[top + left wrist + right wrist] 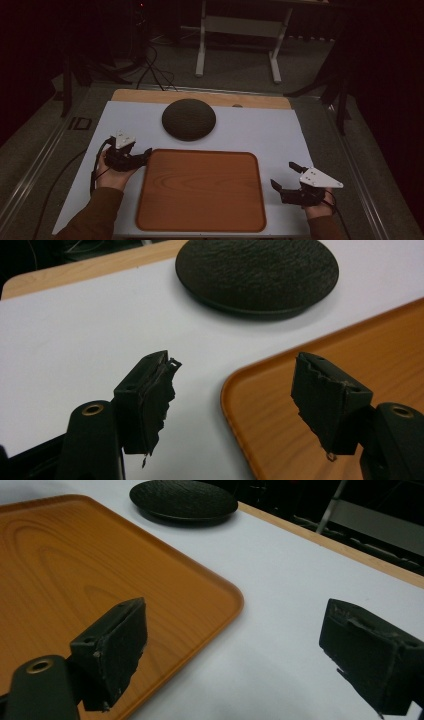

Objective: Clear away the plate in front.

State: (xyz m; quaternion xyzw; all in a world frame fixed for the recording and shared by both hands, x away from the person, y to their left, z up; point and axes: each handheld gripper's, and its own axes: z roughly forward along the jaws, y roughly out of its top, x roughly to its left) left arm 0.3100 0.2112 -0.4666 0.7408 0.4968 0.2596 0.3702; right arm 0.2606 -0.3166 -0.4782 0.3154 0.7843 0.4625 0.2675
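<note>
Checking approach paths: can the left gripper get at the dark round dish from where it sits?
Probably yes. The left gripper is open beside the tray corner, and bare white tabletop lies between it and the dark round dish.

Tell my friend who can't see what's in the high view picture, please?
A person's two hands each hold an open black gripper, the left gripper and right gripper, on either side of an empty wooden tray on a white table. A dark round dome-shaped object sits beyond the tray.
</note>
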